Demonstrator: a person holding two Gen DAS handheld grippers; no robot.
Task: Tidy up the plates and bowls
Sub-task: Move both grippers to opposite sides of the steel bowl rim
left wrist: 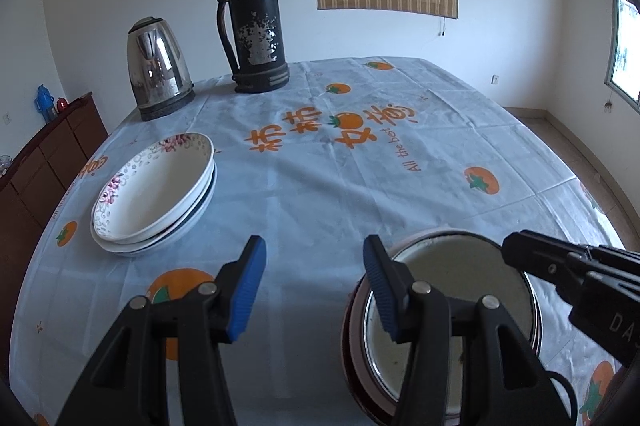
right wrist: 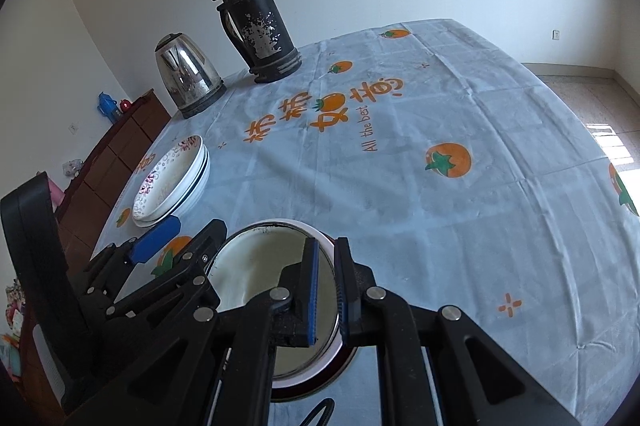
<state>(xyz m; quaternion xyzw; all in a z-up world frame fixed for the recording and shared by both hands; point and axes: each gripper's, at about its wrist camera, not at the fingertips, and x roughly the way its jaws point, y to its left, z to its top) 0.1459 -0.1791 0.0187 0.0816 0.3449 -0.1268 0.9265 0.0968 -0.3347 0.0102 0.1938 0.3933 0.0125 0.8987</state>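
Steel bowl (right wrist: 256,266), stacked near you on the worktop (right wrist: 440,226), could tip or slide: your right hand-held gripper (right wrist: 326,290) pinches only its right rim, angled down. Left hand-held gripper (left wrist: 314,290) hangs released, empty, beside the bowl. Plates (left wrist: 156,193) sit far left.

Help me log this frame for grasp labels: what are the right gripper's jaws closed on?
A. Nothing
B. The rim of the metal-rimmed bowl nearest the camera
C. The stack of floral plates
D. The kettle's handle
B: in the right wrist view the right gripper has its jaws pinched on the rim of the metal-rimmed bowl, while the floral plates and the kettle stand untouched farther off.
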